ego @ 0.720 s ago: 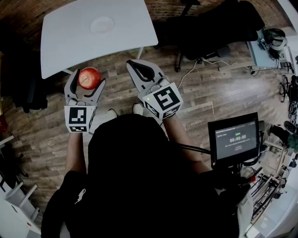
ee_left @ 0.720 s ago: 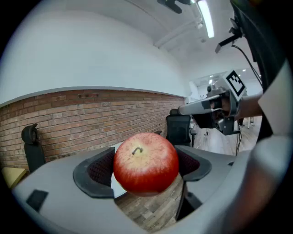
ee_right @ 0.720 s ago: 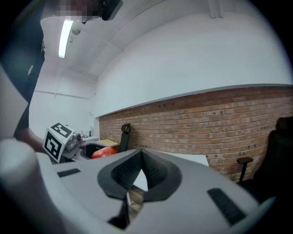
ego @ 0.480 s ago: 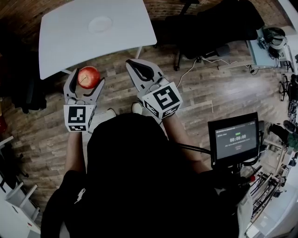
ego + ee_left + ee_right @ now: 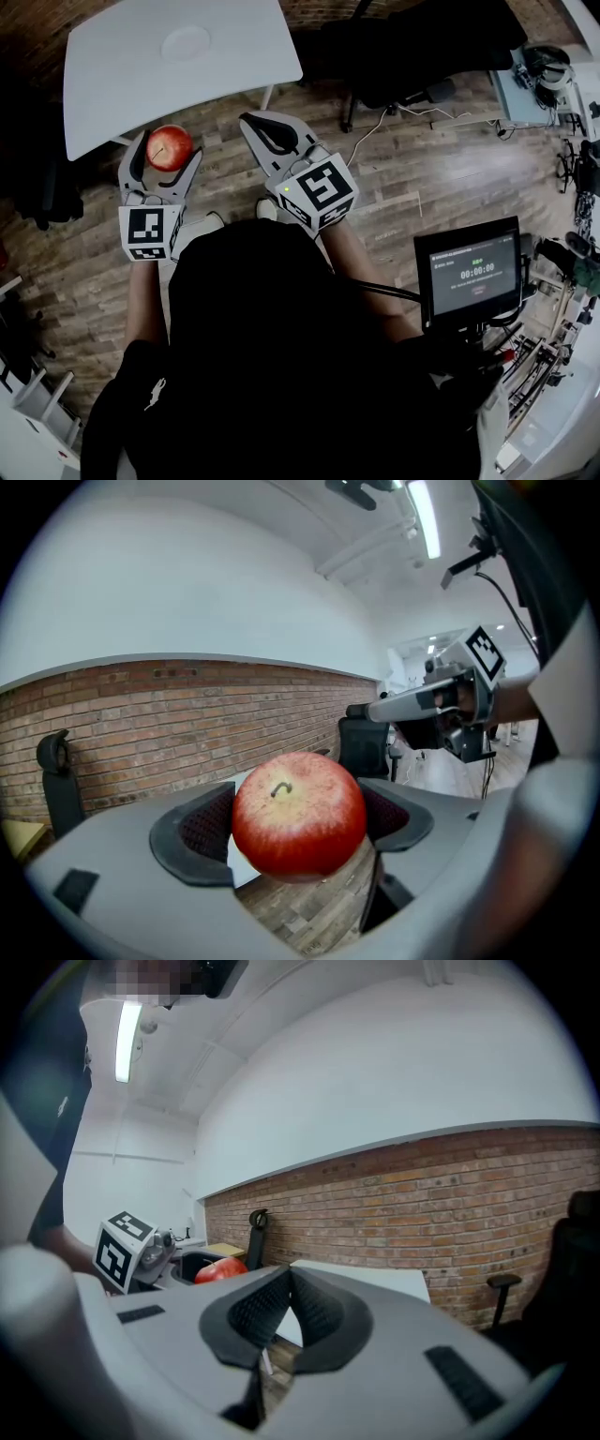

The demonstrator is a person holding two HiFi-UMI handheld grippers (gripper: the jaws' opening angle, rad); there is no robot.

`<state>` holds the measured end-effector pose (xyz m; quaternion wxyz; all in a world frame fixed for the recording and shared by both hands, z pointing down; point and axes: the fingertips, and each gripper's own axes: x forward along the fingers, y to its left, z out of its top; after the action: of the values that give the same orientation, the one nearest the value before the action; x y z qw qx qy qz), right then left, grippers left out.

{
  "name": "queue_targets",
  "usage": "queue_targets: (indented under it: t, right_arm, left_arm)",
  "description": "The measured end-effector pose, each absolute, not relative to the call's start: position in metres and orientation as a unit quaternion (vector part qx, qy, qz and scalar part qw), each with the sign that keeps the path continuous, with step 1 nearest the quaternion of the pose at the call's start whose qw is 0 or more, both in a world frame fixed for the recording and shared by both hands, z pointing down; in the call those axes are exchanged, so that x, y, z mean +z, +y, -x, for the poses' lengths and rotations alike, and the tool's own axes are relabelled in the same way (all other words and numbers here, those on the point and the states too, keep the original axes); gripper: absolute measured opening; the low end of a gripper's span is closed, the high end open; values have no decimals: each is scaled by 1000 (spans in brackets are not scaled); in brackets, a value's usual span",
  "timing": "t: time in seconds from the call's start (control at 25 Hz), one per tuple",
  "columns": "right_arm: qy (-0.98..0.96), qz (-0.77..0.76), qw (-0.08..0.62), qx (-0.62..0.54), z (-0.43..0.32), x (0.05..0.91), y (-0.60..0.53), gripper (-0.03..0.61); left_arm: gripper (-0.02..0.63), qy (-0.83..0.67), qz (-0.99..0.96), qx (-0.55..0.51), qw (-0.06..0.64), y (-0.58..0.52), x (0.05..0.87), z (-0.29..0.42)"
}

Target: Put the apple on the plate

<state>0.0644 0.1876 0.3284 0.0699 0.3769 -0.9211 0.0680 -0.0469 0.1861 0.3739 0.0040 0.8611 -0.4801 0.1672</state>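
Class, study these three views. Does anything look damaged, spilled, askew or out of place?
Nothing stands out. The apple, whole, is held in the left gripper; the plate lies flat and empty on the white table; the right gripper is shut and empty.

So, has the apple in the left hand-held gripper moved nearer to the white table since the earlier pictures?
No. The apple keeps its place just short of the near edge of the table; only the whole view shifted left.
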Motion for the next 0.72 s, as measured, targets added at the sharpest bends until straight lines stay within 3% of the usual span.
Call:
queue_targets:
  t: [0.72]
  right_arm:
    - [-935,-341,64,67,-73,338,208,3]
  left_arm:
    - [414,-512,-842,168,13,214,380,42]
